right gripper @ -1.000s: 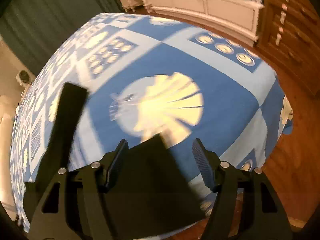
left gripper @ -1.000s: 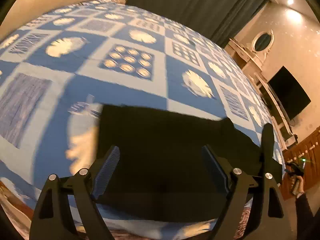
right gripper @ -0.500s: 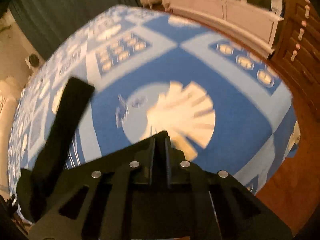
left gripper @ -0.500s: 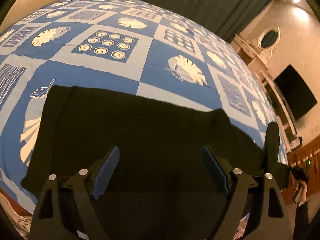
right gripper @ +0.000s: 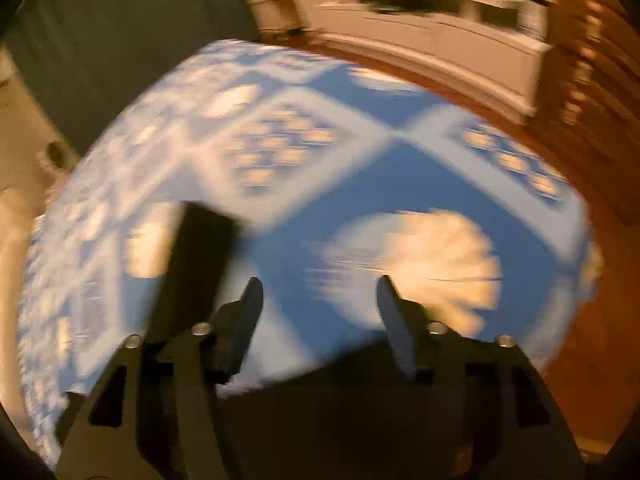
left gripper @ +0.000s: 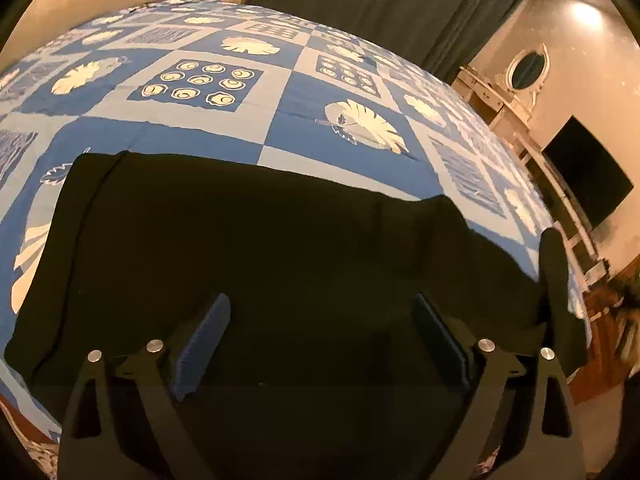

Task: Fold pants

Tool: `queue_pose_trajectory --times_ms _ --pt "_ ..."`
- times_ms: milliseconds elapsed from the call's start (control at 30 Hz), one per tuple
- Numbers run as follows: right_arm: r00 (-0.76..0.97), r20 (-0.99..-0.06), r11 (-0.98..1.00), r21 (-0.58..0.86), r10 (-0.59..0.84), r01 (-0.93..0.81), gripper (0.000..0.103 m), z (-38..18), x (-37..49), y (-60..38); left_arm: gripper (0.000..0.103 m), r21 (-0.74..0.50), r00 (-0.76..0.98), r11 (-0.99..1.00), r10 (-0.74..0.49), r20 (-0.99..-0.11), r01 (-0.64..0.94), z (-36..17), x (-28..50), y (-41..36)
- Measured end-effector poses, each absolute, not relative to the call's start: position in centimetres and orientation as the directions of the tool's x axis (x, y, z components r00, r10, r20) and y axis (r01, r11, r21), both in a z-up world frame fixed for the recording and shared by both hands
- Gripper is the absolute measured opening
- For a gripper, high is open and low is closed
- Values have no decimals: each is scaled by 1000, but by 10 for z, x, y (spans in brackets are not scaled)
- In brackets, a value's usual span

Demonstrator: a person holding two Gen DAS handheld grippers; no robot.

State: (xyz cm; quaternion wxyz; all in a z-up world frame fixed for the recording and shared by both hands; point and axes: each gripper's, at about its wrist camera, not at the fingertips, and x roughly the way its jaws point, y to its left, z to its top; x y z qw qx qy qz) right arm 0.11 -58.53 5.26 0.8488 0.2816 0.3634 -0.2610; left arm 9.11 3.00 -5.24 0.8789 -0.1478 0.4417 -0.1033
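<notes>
- Closest to me, the left gripper hangs over the near edge of the bed with its jaws spread wide apart, nothing between them but the dark cloth lying below.
- The pants are black and lie flat across the near part of the bedspread, spreading out under and ahead of the left jaws and well past them to both sides.
- Their far edge runs in a fairly straight line across the blue and white squares; the left end makes a squared corner with a seam line running down it.
- On the right, a narrow black strip rises at the edge of the cloth; I cannot tell whether it is part of the pants.
- The right gripper is badly blurred, but its jaws are plainly apart and hold nothing.
- In the right wrist view the pants show only as a dark mass low down, beneath and behind the fingertips, whose tips stand over bare blue bedspread and a pale shell print.
- A dark upright strip stands to the left of that gripper.
- Farther off stand dark curtains, a white dresser with an oval mirror, and a black television on the wall.
</notes>
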Motion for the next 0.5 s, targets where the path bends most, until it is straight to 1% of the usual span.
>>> queue_pose_trajectory --times_ms 33,100,200,233,300,367,433,500 --pt "609 -768 718 309 -200 624 65 55 21 -573 92 -336 588 940 -304 -750 57 -53 91 28" --pt "615 -780 740 343 -119 579 65 55 69 -550 93 -309 590 949 -289 -754 70 -54 90 24" --pt "548 -830 775 277 -105 568 65 44 143 -515 93 -297 597 952 -280 -751 73 -56 89 22" --pt "512 -853 786 245 -103 567 65 35 168 -503 96 -303 598 950 -285 -749 74 -57 89 22" --pt "440 -889 790 174 -131 587 65 21 195 -491 97 -320 597 944 -299 -744 74 -57 90 23" --pt "330 -919 777 44 -214 628 65 4 220 -489 97 -335 598 940 -305 -741 65 -57 91 25" --pt "231 -936 756 -55 -267 652 65 -9 228 -491 97 -349 598 935 -314 -737 61 -57 92 26" --pt "192 -944 740 -74 -267 668 66 -20 229 -496 97 -357 596 932 -321 -736 61 -57 92 27"
